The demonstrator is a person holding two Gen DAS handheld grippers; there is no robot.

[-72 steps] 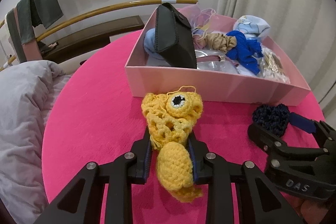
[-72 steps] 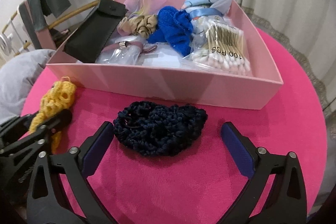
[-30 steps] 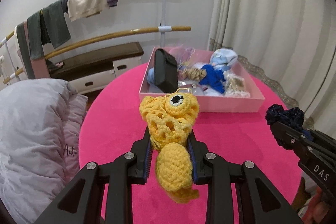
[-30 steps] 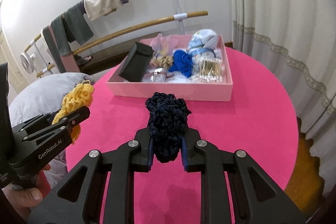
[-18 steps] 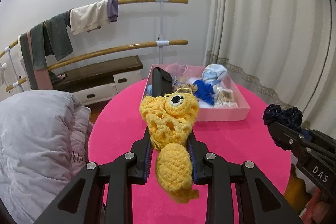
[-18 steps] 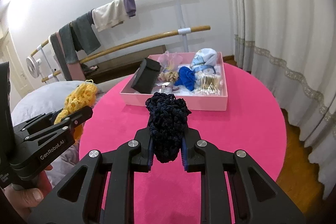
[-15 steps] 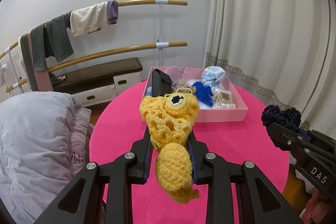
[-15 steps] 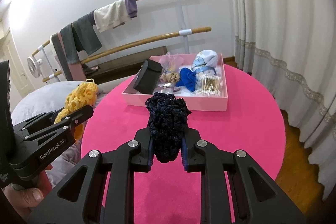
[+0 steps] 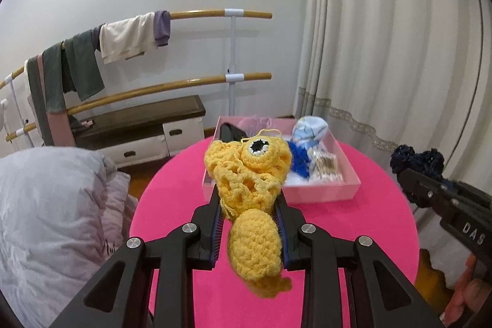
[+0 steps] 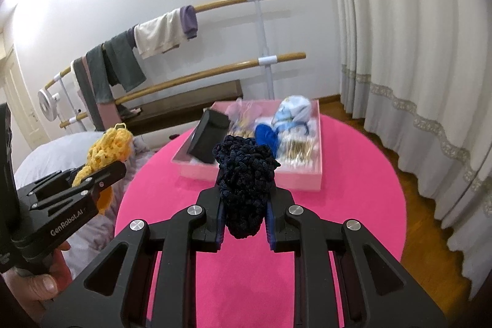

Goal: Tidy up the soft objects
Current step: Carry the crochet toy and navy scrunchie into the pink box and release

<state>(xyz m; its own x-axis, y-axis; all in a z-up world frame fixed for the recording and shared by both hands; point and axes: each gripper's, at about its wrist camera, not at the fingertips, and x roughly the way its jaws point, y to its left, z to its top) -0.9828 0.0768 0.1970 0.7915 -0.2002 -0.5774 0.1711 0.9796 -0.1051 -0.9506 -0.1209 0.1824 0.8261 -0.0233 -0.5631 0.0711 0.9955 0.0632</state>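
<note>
the left gripper [image 9: 249, 205] has its fingers [image 9: 215, 214] clamped on a yellow crochet toy [image 9: 250, 189], which has a round black and white eye on top and a plump knitted lobe hanging down between the fingers. the toy is held up in the air above the near part of the round pink table [image 9: 172, 192], touching nothing but the fingers.

the right gripper [image 10: 244, 205] has its fingers [image 10: 272, 211] pressed together on a dark blue crochet piece [image 10: 246, 174], bunched into a lump that sticks up above the fingertips and hangs a little below them. it too is held in the air over the table, well apart from the surface.

in the right wrist view the left gripper with the yellow toy shows at the left edge, with a hand [image 10: 37, 282] around its handle.

at the far side of the table sits a pink box [image 9: 323, 189]. inside it are a black pouch [image 10: 209, 140] leaning upright at the left end, a bright blue scrunchie [image 10: 266, 136], a light blue bundle of cloth [image 10: 292, 109] and a pack of cotton swabs [image 10: 296, 148].

behind the table a wooden rail [image 9: 196, 14] carries draped clothes [image 9: 126, 36], a grey duvet [image 9: 49, 205] lies to the left, and a pale curtain [image 9: 384, 51] hangs on the right.
</note>
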